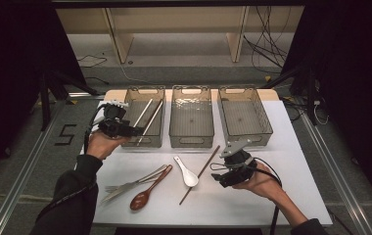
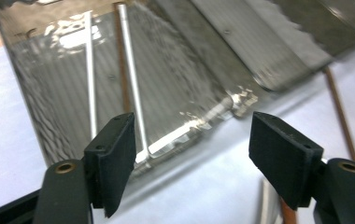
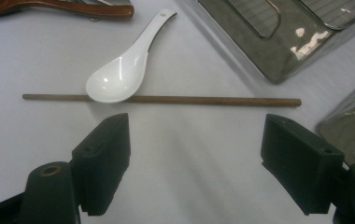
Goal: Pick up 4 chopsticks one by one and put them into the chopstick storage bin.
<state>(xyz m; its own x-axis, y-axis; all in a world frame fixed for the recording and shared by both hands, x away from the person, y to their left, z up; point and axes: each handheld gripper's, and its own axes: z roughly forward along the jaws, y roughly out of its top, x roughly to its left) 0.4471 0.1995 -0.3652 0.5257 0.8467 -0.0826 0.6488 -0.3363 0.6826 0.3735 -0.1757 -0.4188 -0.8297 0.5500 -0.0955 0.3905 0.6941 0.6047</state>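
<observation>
white spoon (image 3: 119, 74), brown chopstick (image 3: 203, 100), tongs (image 3: 192, 161) apart

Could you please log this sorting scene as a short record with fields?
left gripper: open, nothing between its pads, by the left bin
right gripper: open, facing the brown wooden chopstick
left clear plastic bin: holds three chopsticks
middle clear plastic bin: nothing inside
white ceramic spoon: on the white tabletop, touching the brown wooden chopstick
brown wooden spoon: beside metal forks

Bare table (image 1: 272, 186) lies before the right tongs (image 1: 221, 172); brown chopstick (image 1: 199, 174) and white spoon (image 1: 186, 171) lie across it.
</observation>
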